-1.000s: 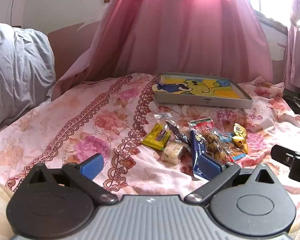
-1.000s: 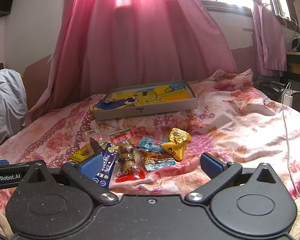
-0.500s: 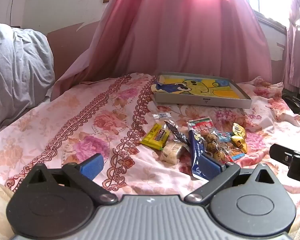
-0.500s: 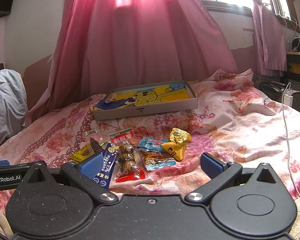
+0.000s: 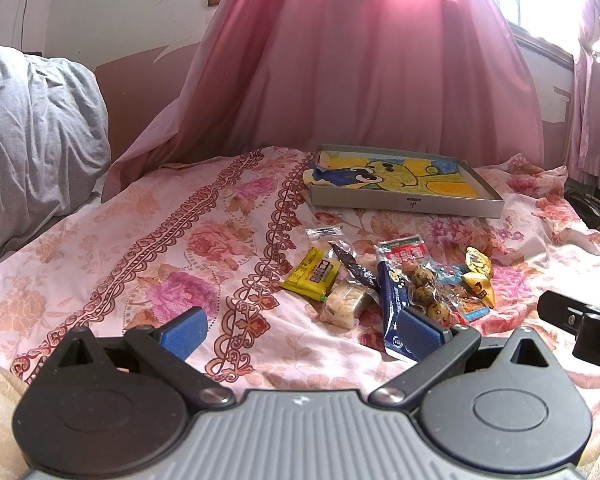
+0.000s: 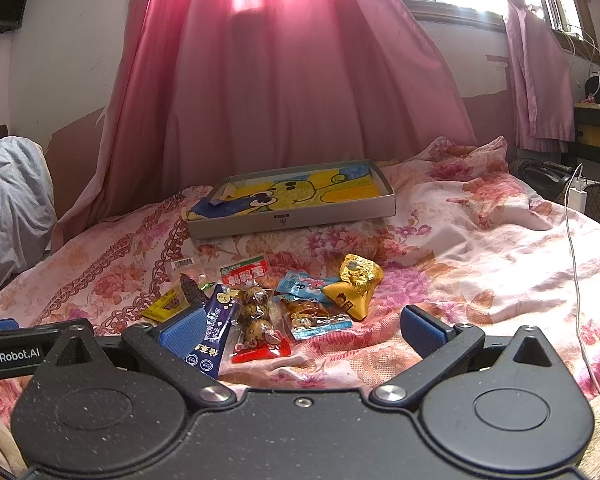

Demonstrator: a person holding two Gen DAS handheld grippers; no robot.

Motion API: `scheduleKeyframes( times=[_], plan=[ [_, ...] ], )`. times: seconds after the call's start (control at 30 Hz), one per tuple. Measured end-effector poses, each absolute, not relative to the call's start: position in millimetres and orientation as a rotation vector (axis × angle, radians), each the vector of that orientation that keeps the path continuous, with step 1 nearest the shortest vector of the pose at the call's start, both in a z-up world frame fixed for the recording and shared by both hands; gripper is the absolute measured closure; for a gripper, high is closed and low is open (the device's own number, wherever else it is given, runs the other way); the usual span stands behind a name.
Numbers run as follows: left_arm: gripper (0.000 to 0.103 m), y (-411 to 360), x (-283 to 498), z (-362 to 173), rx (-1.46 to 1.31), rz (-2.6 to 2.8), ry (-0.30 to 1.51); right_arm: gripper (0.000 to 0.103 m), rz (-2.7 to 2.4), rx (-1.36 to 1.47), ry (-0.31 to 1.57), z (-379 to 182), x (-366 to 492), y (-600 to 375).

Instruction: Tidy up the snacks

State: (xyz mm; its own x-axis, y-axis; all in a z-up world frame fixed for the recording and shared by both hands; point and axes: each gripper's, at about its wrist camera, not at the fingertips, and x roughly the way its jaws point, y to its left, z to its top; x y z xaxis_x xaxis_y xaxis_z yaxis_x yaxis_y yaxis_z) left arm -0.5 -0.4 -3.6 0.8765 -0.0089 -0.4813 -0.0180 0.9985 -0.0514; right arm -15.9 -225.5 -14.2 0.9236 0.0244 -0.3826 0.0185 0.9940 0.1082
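Looking along my left tongs point(image 5: 302, 328), I find the blue pads spread wide apart, nothing between them, low over the floral bedspread point(image 5: 140, 248). Items at 1 o'clock, in one loose cluster: yellow packet point(image 5: 312, 276); dark stick-shaped packet point(image 5: 350, 266) lying across it; pale wrapped cake point(image 5: 346, 304) just beside it; navy sachet point(image 5: 390, 300) touching my right-hand pad; clear pack of speckled eggs point(image 5: 422, 286); gold-wrapped sweets point(image 5: 478, 276) at the cluster's far right. Beyond them, at 12 to 1 o'clock: shallow grey box point(image 5: 404, 202), cartoon picture lining its bottom, no snacks in it. Pink curtain point(image 5: 360, 72) behind; grey pillow point(image 5: 32, 132) at 10 o'clock. My other tool shows at 3 o'clock.

Looking along my right tongs point(image 6: 302, 326), pads likewise apart and empty. Items at 11 to 12 o'clock: navy sachet point(image 6: 214, 328) against my left-hand pad; egg pack point(image 6: 256, 312) with red end; blue-and-orange packets point(image 6: 312, 308); gold-wrapped sweets point(image 6: 356, 284); yellow packet point(image 6: 166, 304) partly hidden. Grey box point(image 6: 292, 218) at 12 o'clock, well behind the snacks. White cable point(image 6: 576, 264) trails over the bedspread point(image 6: 480, 248) at 2 o'clock.
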Motion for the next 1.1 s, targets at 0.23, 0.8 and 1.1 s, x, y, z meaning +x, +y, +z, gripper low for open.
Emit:
scheduleKeyframes(
  times=[0.23, 0.8, 1.1],
  plan=[
    [0.0, -0.2, -0.6, -3.7, -0.055, 0.004, 0.502, 0.001, 0.003, 0.111, 0.393, -14.6, -15.7, -225.6],
    [0.0, 0.1, -0.5, -3.7, -0.055, 0.004, 0.502, 0.001, 0.002, 0.113, 0.396, -16.0, -15.0, -225.6],
    [0.0, 1.3, 0.4, -4.9, -0.064, 0.01, 0.512, 0.001, 0.003, 0.109, 0.411, -19.2, -13.6, -226.2]
  ],
)
